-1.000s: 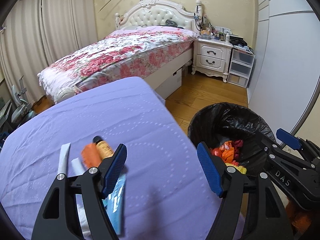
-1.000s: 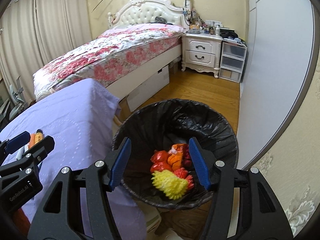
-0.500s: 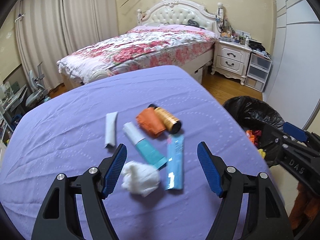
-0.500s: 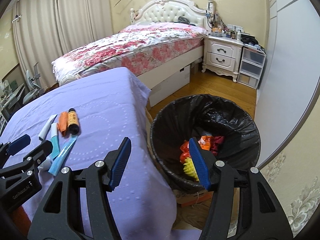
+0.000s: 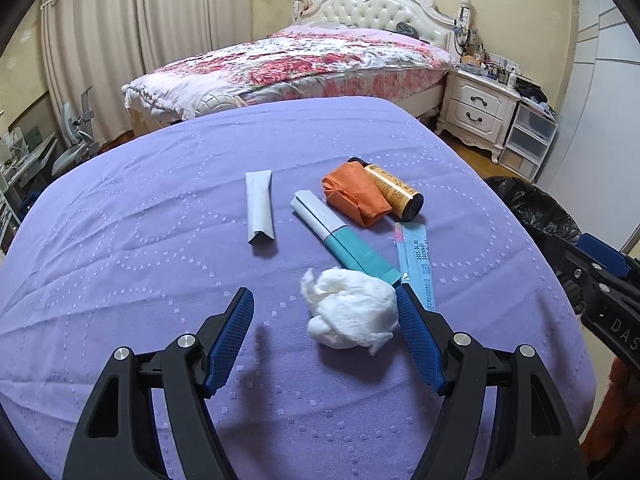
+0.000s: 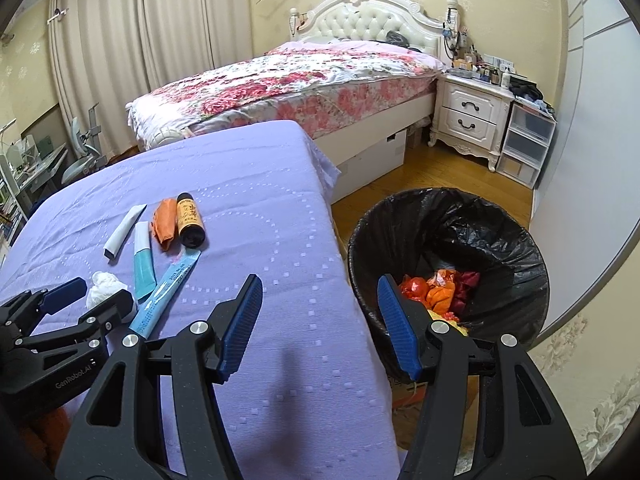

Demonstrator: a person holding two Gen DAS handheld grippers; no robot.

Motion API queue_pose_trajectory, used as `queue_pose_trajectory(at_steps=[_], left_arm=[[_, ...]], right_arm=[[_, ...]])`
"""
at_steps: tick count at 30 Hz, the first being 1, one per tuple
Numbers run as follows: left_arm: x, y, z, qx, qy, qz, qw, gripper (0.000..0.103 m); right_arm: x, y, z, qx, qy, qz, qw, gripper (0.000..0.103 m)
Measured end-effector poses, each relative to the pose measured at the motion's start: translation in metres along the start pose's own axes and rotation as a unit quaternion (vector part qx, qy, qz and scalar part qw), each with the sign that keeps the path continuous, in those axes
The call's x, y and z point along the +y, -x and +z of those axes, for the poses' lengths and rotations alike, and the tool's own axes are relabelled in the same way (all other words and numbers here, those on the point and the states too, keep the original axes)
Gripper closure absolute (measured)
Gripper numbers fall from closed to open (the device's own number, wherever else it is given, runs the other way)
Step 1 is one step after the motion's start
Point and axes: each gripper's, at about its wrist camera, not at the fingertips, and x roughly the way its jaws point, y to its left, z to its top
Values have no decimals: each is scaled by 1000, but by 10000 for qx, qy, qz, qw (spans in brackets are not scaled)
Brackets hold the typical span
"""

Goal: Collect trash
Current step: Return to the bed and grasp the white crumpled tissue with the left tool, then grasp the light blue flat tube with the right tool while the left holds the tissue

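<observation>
Bin (image 6: 516,240), right of frame, holds red, orange and yellow scraps; six items left mid-table (image 5: 120,240): tissue (image 5: 352,312), two tubes, sachet, orange wrapper, bottle; left gripper (image 5: 325,334) spread beside tissue, right gripper (image 6: 320,320) spread, empty.

Left tool (image 5: 325,312) and right tool (image 6: 320,312) both gape wide.
</observation>
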Motion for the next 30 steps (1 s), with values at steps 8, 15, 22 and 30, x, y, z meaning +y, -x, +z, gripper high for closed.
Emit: queue_pose_trajectory(at_steps=[8, 15, 22, 30], left_arm=[[4, 2, -4, -9, -69, -373, 9993, 69], [26, 15, -7, -139, 93, -248, 9996, 69], [61, 26, -15, -193, 358, 39, 9992, 69], [101, 31, -22, -195, 735, 317, 9966, 69]], right_arm=[[12, -4, -1, 76, 130, 70, 9999, 44], [31, -5, -2, 135, 265, 262, 9992, 44], [59, -9, -4, 248, 508, 500, 9971, 44], [99, -18, -7, 390, 869, 684, 9931, 44]])
